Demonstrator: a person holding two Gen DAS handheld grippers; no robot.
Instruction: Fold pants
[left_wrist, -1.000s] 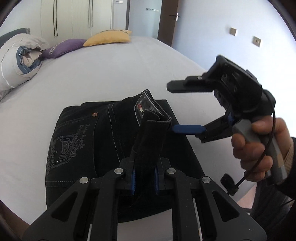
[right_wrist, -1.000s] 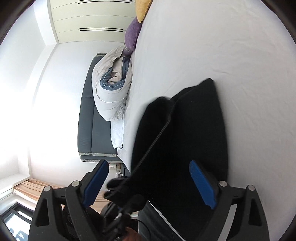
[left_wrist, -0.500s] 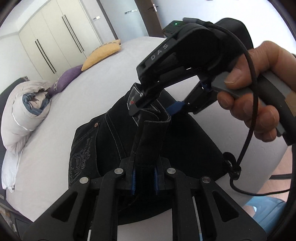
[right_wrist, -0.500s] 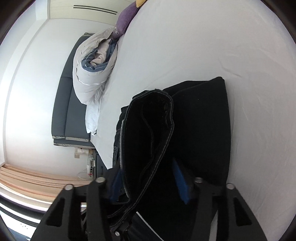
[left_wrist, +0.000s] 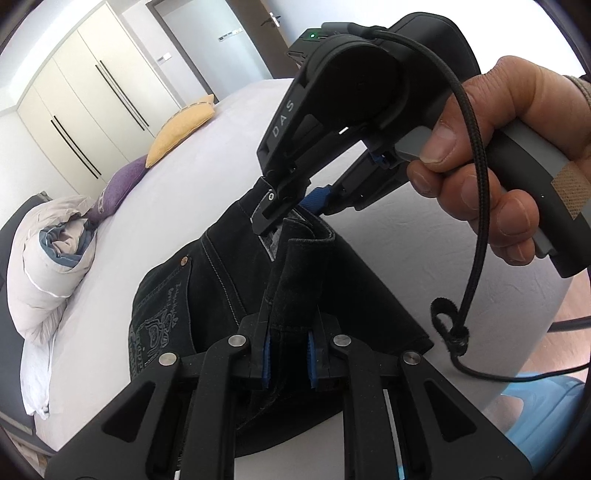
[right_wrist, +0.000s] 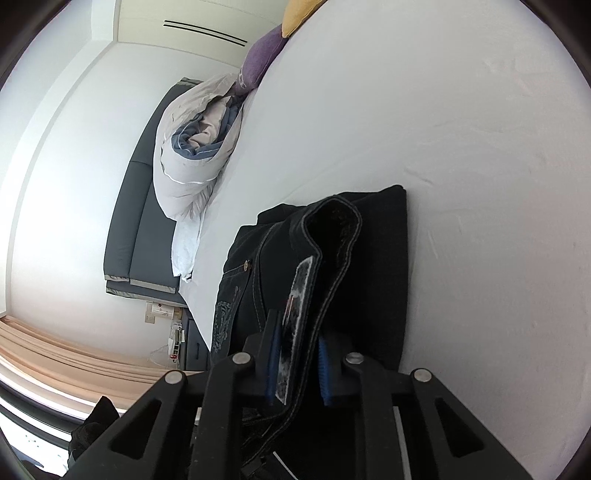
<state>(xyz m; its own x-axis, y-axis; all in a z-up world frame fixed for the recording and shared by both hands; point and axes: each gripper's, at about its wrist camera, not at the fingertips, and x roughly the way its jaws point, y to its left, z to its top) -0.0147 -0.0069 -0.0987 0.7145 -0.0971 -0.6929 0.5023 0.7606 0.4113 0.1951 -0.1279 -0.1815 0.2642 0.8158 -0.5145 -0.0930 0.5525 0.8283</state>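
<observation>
Black pants (left_wrist: 229, 280): one | left tongs (left_wrist: 290, 363): clenching waistband | right tongs (right_wrist: 297, 369): just closed on waistband | pillows: two

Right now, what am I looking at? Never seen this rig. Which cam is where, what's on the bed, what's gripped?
There is no robot here: a person holds a two-finger gripper in each hand, with a fisheye camera on each looking along its fingers. The left wrist view shows the left gripper at the bottom, clamped on a raised fold of the black pants, and the person's right hand holding the right gripper. The right wrist view shows that gripper from behind; its jaws have just been closing on the waistband. The pants lie on a white bed, with a purple cushion, a yellow cushion and a rolled duvet further away.
</observation>
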